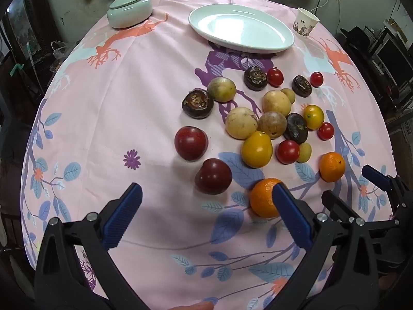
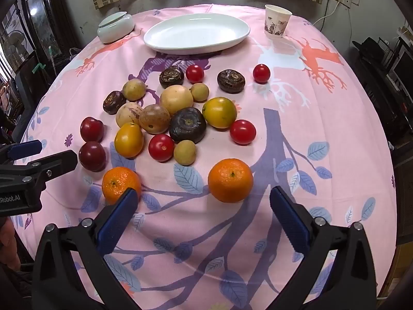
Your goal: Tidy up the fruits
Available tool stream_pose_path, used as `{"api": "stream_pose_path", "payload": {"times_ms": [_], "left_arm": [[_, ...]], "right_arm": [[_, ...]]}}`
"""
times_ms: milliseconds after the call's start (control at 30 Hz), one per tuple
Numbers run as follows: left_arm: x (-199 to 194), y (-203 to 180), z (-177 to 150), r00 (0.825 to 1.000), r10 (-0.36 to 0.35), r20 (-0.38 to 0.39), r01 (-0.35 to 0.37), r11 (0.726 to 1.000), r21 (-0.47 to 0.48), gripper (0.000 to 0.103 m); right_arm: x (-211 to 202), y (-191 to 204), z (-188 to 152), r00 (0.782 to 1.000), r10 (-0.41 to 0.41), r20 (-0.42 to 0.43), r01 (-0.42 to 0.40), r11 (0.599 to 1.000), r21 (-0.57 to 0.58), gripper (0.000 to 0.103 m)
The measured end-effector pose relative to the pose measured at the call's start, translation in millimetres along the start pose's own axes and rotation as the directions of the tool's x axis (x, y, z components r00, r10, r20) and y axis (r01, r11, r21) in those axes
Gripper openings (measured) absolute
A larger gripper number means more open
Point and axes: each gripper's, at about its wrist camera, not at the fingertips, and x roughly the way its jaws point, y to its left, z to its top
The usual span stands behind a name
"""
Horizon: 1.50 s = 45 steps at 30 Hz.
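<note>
Hovering low, left claw [image 1: 206, 201] and right claw [image 2: 202, 201] both spread wide, gripping nothing. Fruit pile [image 2: 178, 113] sits loose mid-surface [image 2: 296, 134]; white oval dish [image 2: 196, 33] at twelve o'clock holds nothing. Lidded bowl [image 2: 115, 27] at eleven, paper cup [image 2: 276, 20] at one.

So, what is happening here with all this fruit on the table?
A person holds two grippers over a pile of mixed fruit on the pink tablecloth. Both the left gripper and the right gripper are open and hold nothing. The white oval plate at the back is empty. The right gripper faces one tangerine; another tangerine lies by the left one.
</note>
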Motion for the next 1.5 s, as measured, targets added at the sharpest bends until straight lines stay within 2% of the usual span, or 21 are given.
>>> {"api": "stream_pose_path", "payload": {"times_ms": [1500], "left_arm": [[1.4, -1.5, -0.9, 1.0, -0.02, -0.006, 0.02, 1.0, 0.001, 0.101]], "right_arm": [[0.0, 0.5, 0.7, 1.0, -0.003, 0.002, 0.003, 1.0, -0.001, 0.102]]}}
